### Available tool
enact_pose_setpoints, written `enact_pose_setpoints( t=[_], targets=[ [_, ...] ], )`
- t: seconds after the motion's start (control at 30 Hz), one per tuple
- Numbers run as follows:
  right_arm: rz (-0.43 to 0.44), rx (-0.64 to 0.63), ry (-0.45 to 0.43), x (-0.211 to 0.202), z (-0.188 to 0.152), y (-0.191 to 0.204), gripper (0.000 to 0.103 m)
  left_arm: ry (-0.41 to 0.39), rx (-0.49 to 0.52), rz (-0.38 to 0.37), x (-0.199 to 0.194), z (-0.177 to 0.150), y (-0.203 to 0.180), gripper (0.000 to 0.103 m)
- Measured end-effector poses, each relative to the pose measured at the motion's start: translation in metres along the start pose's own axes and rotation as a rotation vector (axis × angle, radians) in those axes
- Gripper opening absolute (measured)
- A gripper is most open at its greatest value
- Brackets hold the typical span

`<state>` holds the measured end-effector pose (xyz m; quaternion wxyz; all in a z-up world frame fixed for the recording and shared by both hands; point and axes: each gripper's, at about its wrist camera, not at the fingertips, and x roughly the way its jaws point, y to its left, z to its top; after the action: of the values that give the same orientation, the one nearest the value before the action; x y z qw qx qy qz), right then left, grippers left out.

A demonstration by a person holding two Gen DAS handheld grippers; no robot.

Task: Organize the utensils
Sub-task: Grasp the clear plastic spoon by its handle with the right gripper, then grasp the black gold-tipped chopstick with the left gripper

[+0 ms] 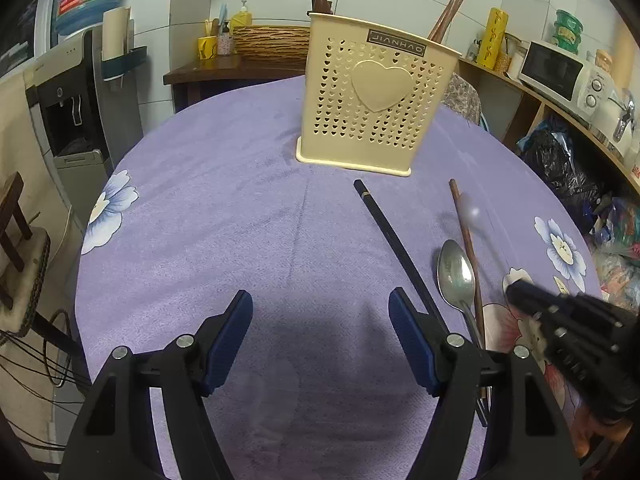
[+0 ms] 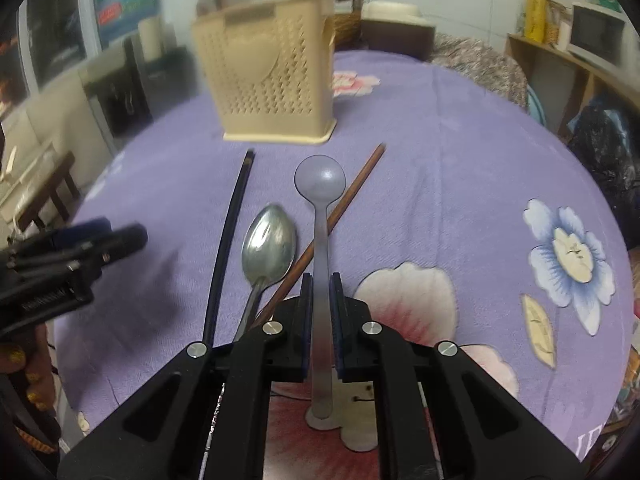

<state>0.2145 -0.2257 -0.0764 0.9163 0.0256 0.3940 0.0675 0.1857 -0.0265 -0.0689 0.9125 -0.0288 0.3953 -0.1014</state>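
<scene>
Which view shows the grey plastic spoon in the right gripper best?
The right wrist view: the grey plastic spoon shows whole, handle clamped in the right gripper. The left wrist view shows only a motion-blurred smear.

Two spoons: one shiny metal spoon (image 2: 269,240), one translucent grey plastic spoon (image 2: 320,184). Two loose chopsticks: one black (image 2: 228,240), one brown wooden (image 2: 352,188). One cream perforated plastic holder (image 1: 376,92).
</scene>
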Motion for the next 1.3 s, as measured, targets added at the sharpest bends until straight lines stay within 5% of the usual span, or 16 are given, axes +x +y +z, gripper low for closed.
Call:
enact_pose_setpoints(
  t=[0.27,0.63,0.67,0.77,0.83,1.3],
  targets=[
    [-0.136,0.101,0.017,-0.013,-0.006,-0.053,0.009,0.01,0.017,-0.016,0.003,-0.003,-0.012,0.07],
    [-0.128,0.101,0.074,-0.001,-0.019,-0.056,0.011,0.033,0.04,-0.025,0.009,-0.007,-0.024,0.07],
    [-0.129,0.1,0.077,-0.001,-0.019,-0.056,0.014,0.037,0.039,-0.026,0.01,-0.006,-0.024,0.07],
    [-0.132,0.113,0.074,-0.003,-0.02,-0.058,0.047,0.042,0.038,-0.038,0.012,-0.001,-0.027,0.07],
    [-0.138,0.126,0.052,-0.007,-0.019,-0.059,0.048,0.035,0.047,-0.047,0.013,0.009,-0.03,0.07],
    [-0.105,0.144,0.032,-0.016,-0.008,-0.07,0.049,0.146,0.084,-0.035,0.086,0.066,-0.051,0.04]
  ],
)
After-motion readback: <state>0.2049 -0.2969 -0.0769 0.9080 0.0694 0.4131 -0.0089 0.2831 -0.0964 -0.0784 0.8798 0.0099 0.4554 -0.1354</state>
